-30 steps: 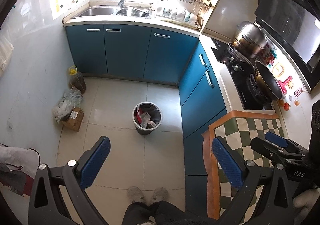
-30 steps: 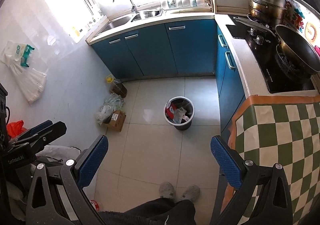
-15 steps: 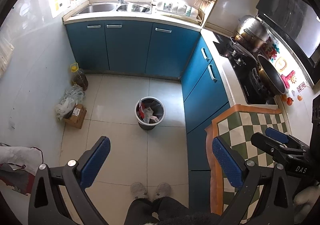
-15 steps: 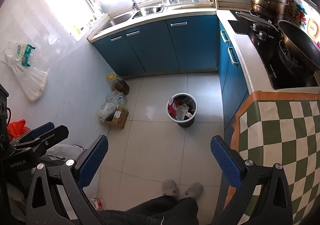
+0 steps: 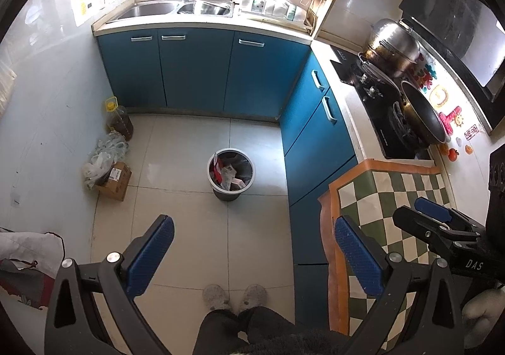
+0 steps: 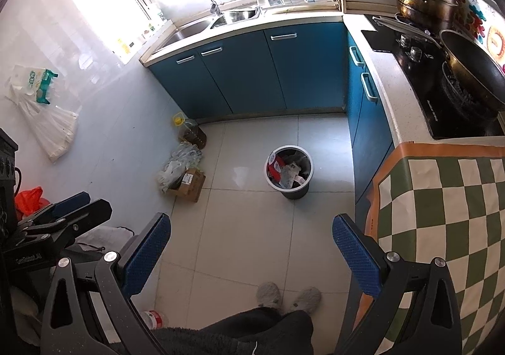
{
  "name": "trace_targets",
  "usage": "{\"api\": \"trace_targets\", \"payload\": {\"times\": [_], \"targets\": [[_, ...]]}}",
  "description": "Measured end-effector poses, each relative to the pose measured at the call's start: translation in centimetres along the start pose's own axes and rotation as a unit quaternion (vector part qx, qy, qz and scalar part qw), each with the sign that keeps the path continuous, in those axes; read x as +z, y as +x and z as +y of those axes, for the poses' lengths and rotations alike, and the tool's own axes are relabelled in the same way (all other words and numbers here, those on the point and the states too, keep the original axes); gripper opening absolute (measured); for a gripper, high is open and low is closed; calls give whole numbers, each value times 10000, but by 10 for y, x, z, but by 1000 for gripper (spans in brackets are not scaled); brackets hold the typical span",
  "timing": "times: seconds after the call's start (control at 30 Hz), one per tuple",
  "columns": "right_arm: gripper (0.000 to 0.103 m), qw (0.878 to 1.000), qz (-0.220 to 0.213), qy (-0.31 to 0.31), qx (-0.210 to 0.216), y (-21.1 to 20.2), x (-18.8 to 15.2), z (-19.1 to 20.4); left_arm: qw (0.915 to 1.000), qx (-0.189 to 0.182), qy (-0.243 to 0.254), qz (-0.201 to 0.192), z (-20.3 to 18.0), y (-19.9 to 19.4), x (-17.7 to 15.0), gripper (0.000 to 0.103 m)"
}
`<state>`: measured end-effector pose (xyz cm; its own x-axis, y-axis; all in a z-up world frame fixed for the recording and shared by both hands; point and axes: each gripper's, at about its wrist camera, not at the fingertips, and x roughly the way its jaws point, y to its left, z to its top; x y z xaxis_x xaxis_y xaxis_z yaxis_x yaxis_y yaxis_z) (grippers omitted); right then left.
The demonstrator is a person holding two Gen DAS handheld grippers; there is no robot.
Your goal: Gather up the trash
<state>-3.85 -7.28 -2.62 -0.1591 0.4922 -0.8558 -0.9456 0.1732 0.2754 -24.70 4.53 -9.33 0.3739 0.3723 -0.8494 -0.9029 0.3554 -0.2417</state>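
Note:
A grey trash bin stands on the tiled floor, holding red and white wrappers; it also shows in the right wrist view. My left gripper is open and empty, held high above the floor short of the bin. My right gripper is open and empty at a similar height. Each gripper shows at the edge of the other's view: the right one over the checkered cloth, the left one at the left.
Blue cabinets run along the back and right. A checkered cloth covers the near counter. A stove with a wok sits on the right. A cardboard box, plastic bags and an oil bottle lie by the left wall. A bottle lies near my feet.
Both grippers have risen and drawn back slightly; the bin and floor appear a little farther away. Both grippers stay open and empty.

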Motion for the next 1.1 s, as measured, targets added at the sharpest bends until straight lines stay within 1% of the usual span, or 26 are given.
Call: {"api": "trace_targets", "payload": {"times": [0.2,0.57,1.1], "targets": [[103,10000,9,-20,9,-2,-2,-3,10000,-3,-28,-13,0,1,-2,103],[103,9999,59,-50,89,-2,-12,-8,9998,-137,-92,87,5,1,-8,103],[103,9998,99,-39,142,-3,-11,-8,9996,-238,-104,121,3,-1,-13,103]]}}
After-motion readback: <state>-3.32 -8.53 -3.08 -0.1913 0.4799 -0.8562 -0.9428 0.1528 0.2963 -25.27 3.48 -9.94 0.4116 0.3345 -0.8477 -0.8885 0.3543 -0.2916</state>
